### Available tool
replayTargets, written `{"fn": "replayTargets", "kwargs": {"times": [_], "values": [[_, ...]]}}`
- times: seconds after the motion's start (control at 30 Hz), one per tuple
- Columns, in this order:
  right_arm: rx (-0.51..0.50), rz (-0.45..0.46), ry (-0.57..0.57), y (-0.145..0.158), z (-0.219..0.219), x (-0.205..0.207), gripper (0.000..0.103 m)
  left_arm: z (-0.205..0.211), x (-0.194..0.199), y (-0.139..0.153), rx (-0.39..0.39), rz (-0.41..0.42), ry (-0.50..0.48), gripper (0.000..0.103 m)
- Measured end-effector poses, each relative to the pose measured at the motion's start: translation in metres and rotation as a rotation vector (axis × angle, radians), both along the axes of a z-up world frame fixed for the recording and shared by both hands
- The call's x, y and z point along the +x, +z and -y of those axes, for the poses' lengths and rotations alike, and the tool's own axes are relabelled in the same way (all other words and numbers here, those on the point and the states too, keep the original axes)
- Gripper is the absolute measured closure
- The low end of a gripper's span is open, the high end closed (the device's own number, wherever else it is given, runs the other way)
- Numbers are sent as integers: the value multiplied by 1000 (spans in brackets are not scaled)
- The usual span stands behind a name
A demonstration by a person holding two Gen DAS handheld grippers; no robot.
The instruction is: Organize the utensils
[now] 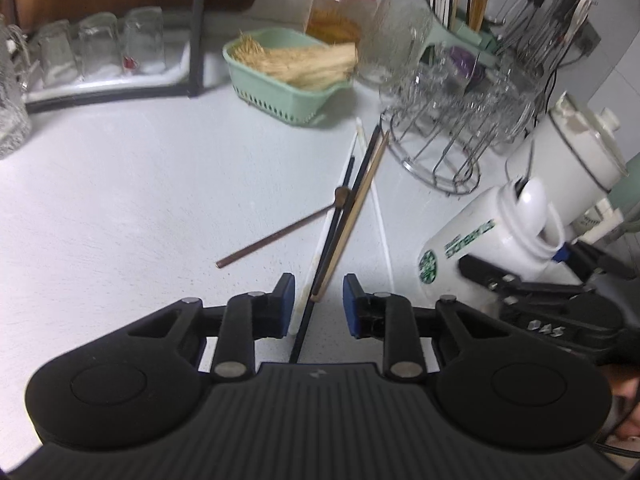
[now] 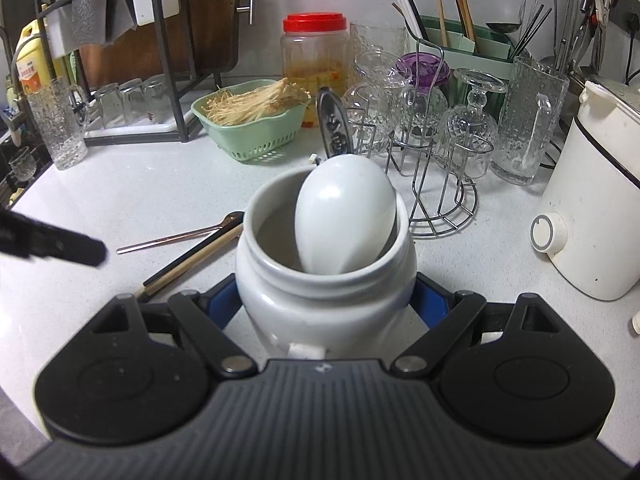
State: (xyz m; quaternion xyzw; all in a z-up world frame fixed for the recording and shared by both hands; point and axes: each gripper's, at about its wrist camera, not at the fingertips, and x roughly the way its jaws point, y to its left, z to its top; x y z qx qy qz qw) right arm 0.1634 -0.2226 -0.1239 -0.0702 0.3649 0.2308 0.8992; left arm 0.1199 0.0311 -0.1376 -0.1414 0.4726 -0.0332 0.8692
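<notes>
Chopsticks [image 1: 352, 200] lie loose on the white counter [image 1: 120, 184], a black one, a tan one and a white one [image 1: 320, 240] bunched side by side, with a thin brown spoon [image 1: 280, 236] crossing them at an angle. Their near ends run in between the blue pads [image 1: 289, 300] of the left gripper [image 1: 319, 302], whose jaws stand apart on either side of the bunch without pressing it. The right gripper [image 2: 326, 300] is clenched on a white jar [image 2: 324, 296], both blue pads against its sides; the jar holds a white spoon [image 2: 344, 216] leaning on the rim and a dark metal handle [image 2: 334, 124] behind it. In the left view this jar tilts, its mouth turned toward the chopsticks. Farther back stand a green basket [image 1: 288, 92] of pale mushrooms, a red-lidded jar [image 1: 340, 8], a wire rack [image 1: 452, 136] of glasses, a green holder [image 2: 464, 40] with more chopsticks upright, and a white kettle [image 2: 592, 200] at the right.
</notes>
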Motion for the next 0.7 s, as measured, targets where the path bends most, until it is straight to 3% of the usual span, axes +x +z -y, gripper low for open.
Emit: {"fn": "replayTargets", "kwargs": {"times": [0.2, 0.37, 0.5, 0.7], "values": [[-4, -9, -10, 0, -1, 0, 13, 7, 13, -26, -11, -25, -21, 83], [-5, -10, -14, 0, -1, -1, 13, 12, 21, -33, -9, -17, -31, 84], [-5, -10, -16, 1, -1, -2, 13, 16, 26, -39, 1, -32, -46, 96], [-2, -5, -22, 0, -1, -2, 12, 15, 23, -37, 20, -43, -44, 101]]}}
